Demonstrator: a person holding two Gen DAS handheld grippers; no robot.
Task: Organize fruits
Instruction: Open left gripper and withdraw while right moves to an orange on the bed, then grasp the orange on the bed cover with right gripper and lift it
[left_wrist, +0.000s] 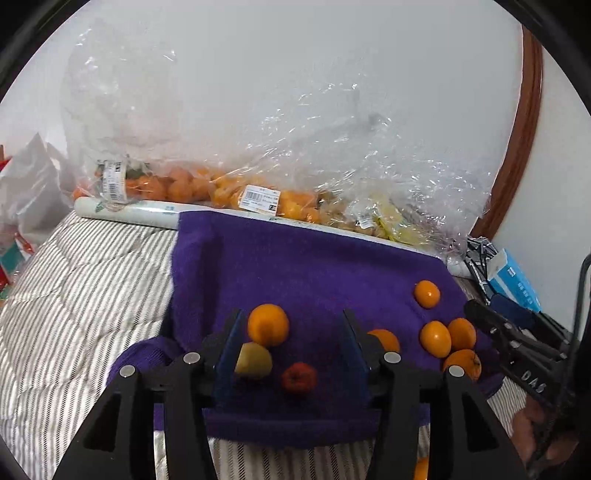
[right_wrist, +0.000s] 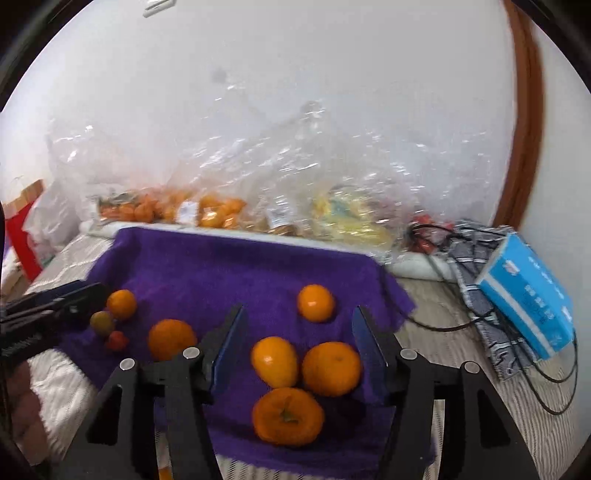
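A purple towel (right_wrist: 229, 266) lies on a striped bed cover (left_wrist: 85, 280), with bags of fruit (left_wrist: 236, 192) far behind, at the wall. The left gripper (left_wrist: 291, 343) stands half open and holds nothing; a yellow-green fruit (left_wrist: 254, 361) touches its left finger, and a small red fruit (left_wrist: 299, 376) lies between the fingers, nearer to the camera. The right gripper (right_wrist: 297, 341) is also half open and empty above three oranges (right_wrist: 275, 362). The left one seems nearer to the small fruits.
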